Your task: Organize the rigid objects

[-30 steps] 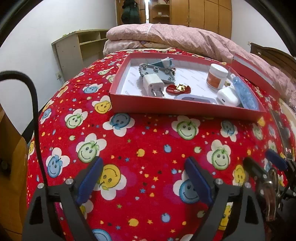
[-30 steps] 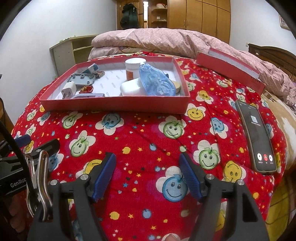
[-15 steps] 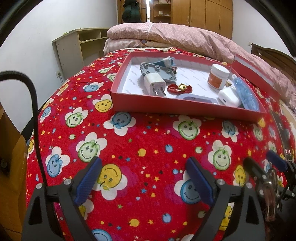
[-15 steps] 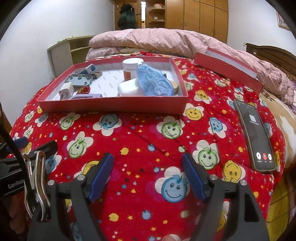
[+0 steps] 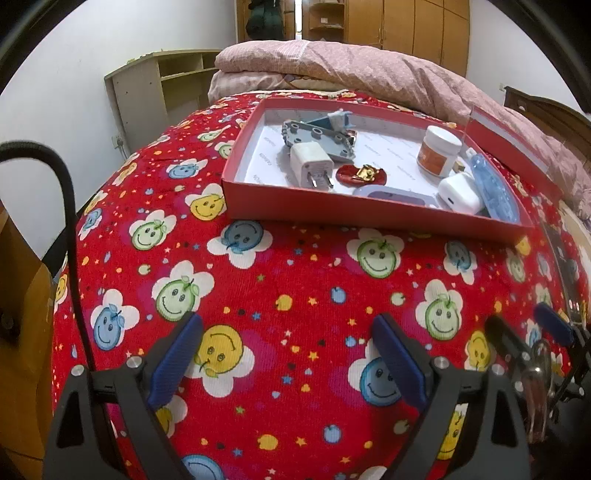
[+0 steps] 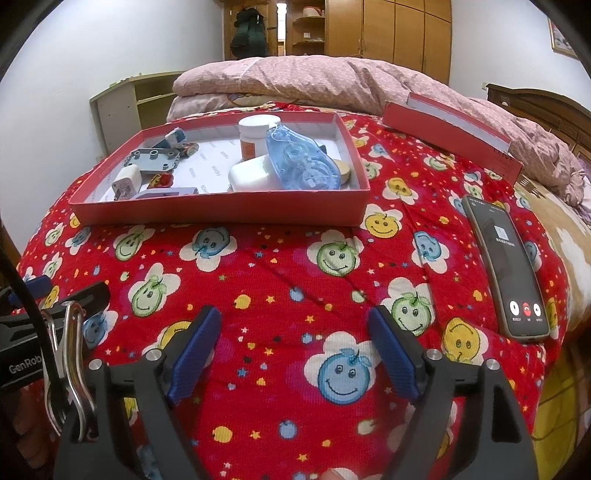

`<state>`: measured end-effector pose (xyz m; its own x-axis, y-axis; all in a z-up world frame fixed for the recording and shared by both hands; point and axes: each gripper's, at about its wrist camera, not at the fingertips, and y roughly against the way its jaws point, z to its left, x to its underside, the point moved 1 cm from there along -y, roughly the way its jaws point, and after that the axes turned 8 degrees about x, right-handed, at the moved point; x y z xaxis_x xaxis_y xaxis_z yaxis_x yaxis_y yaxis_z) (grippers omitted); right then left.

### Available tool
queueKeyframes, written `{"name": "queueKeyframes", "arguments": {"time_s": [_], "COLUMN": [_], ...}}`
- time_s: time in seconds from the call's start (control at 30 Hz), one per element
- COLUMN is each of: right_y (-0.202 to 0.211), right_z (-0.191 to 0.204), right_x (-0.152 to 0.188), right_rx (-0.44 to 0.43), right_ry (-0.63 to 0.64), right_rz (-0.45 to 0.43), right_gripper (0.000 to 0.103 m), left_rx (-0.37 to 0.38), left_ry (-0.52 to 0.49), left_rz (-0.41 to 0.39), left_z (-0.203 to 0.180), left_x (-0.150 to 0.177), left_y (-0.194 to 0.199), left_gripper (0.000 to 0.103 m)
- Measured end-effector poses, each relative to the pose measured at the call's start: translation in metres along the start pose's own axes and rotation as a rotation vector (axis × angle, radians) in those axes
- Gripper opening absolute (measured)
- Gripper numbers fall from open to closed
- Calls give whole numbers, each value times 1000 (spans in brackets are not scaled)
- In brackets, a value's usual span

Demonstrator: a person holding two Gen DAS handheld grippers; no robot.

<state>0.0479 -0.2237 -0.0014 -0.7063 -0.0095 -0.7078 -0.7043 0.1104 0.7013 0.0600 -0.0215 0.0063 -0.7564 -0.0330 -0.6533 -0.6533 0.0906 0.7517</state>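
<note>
A: How do the jaws stand?

B: The left gripper point(image 5: 288, 354) is spread wide with nothing between its blue pads, hovering over the bedspread. The right gripper point(image 6: 295, 350) is just as wide apart and also grasps nothing.

A: And the room?

B: A bed covered by a red smiley-flower bedspread point(image 6: 280, 266) carries everything. A pink quilt point(image 6: 332, 81) is heaped at the far end, wooden wardrobes point(image 6: 399, 29) stand behind it, and a pale shelf unit point(image 5: 162, 85) sits against the white wall on the left.

A: Containers?

B: A shallow red box point(image 6: 221, 212) lies open on the bedspread, ahead of both grippers. Its red lid point(image 6: 450, 133) rests apart, to the right, near the quilt. A black phone point(image 6: 506, 266) with a lit call screen lies face up on the bedspread, to the right of the box.

A: What's inside?

B: A blue correction-tape dispenser point(image 6: 303, 162) leans on a white charger block point(image 6: 253, 175), in front of a white jar point(image 6: 255, 134) with an orange label. To the left, a grey plate point(image 5: 317, 142) with studs, a white plug adapter point(image 5: 312, 168), a lilac-grey case point(image 5: 395, 195) by the near wall, and a small red-and-gold trinket point(image 5: 364, 173) (too small to identify further).
</note>
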Motion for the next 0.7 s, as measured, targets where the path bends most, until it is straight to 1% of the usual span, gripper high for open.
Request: {"name": "queueKeyframes", "arguments": {"time_s": [0.7], "right_y": [0], "right_z": [0], "right_x": [0], "right_rx": [1], "right_ry": [1], "right_rz": [0], "right_gripper": [85], "left_rx": [0], "left_ry": [-3], "left_rz": [-4], "left_z": [0], "left_x": [1], "left_y": [1], "left_gripper": [95]}}
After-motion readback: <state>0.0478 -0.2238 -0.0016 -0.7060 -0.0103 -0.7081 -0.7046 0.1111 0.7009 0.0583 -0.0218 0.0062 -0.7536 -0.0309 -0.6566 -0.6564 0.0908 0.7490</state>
